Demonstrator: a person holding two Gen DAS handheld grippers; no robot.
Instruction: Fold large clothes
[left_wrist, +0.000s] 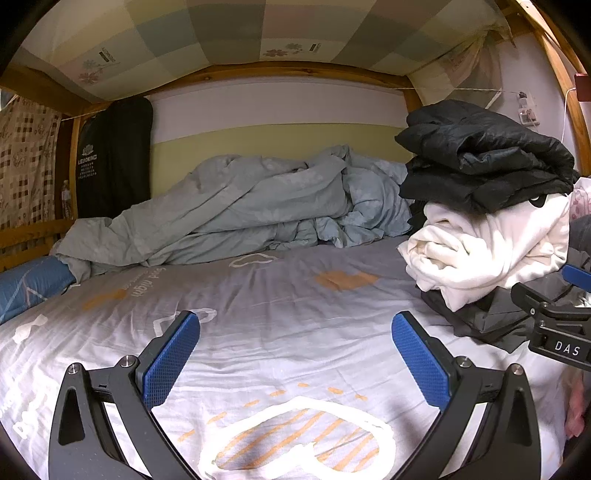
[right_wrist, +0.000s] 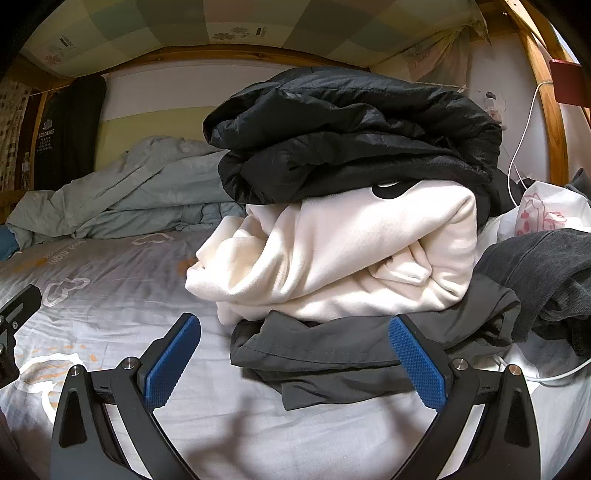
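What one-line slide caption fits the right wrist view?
Open right gripper faces a stack: black jacket on white garment on grey garment.

The left gripper (left_wrist: 295, 354) hung low over the bed sheet (left_wrist: 280, 317), its blue-padded fingers (left_wrist: 170, 360) spread wide with nothing between them. The sheet was pale grey, printed with white cloud outlines and orange patches. At the far side a crumpled pale blue duvet (left_wrist: 258, 206) lay against the wall. To the right stood a stack of folded clothes: a black jacket (left_wrist: 484, 158) on top, a white garment (left_wrist: 487, 251) under it, and a dark grey garment (left_wrist: 491, 317) at the bottom on the sheet. The right gripper (left_wrist: 554, 317) showed at the right edge, near the stack; how its jaws stood could not be told. A black bag (left_wrist: 114, 158) stood at the far left, and a blue pillow (left_wrist: 29, 280) lay at the left.
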